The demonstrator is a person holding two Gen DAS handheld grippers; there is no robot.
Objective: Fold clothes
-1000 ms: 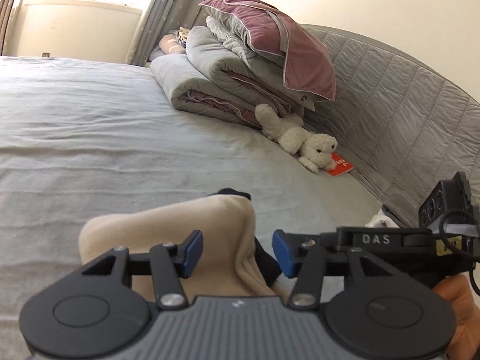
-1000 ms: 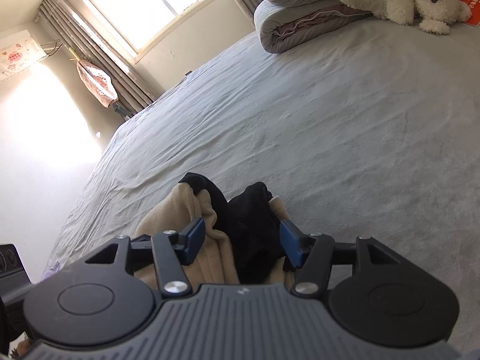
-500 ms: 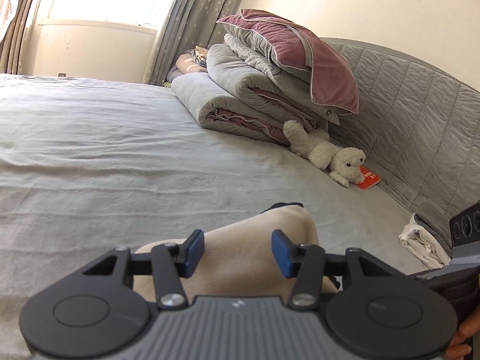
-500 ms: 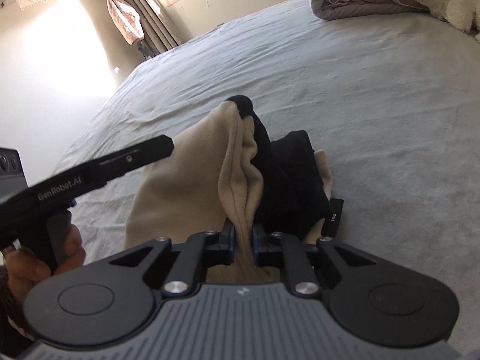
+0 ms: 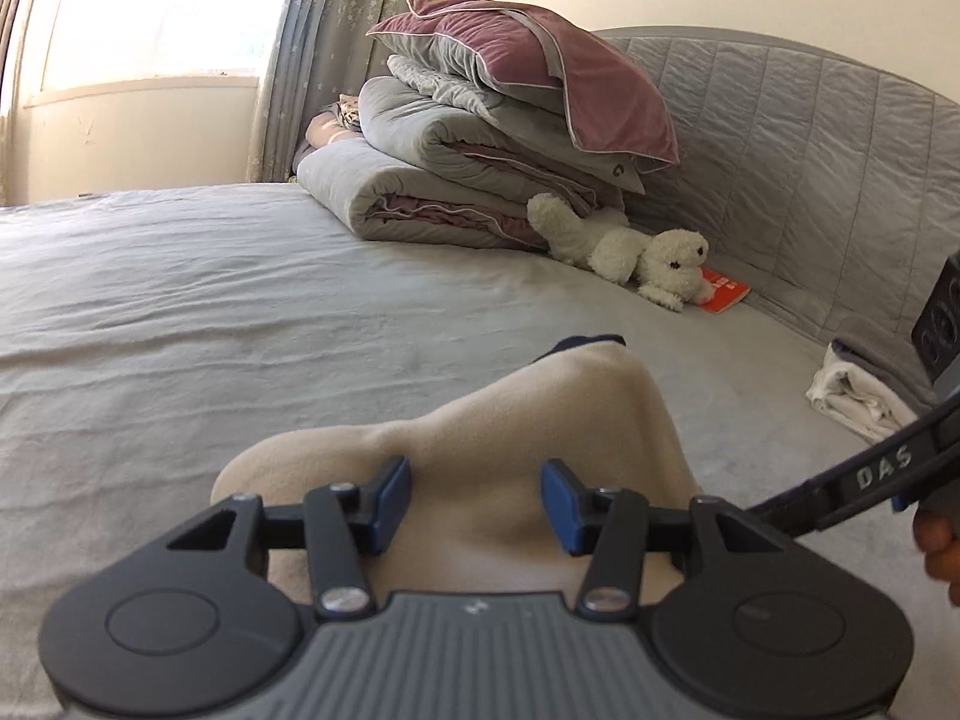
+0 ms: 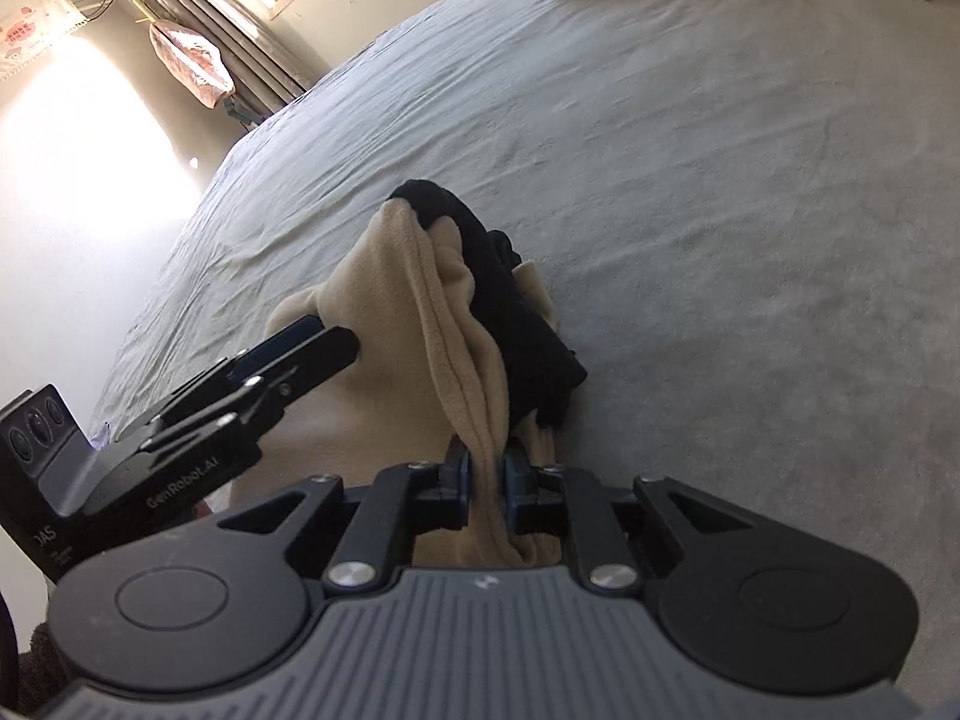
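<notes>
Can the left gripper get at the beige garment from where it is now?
Probably yes: the left gripper stands open right over the beige garment, nothing between them; the right gripper pinches another fold.

A home bedroom — wide grey bed [image 5: 252, 300], folded duvets [image 5: 456, 180], plush toy [image 5: 636, 255], curtained window [image 5: 150, 12].

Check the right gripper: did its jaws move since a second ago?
Yes. The right gripper, earlier open astride the beige garment, has been closing and now pinches its fold; the grey bedsheet behind is unchanged.
</notes>
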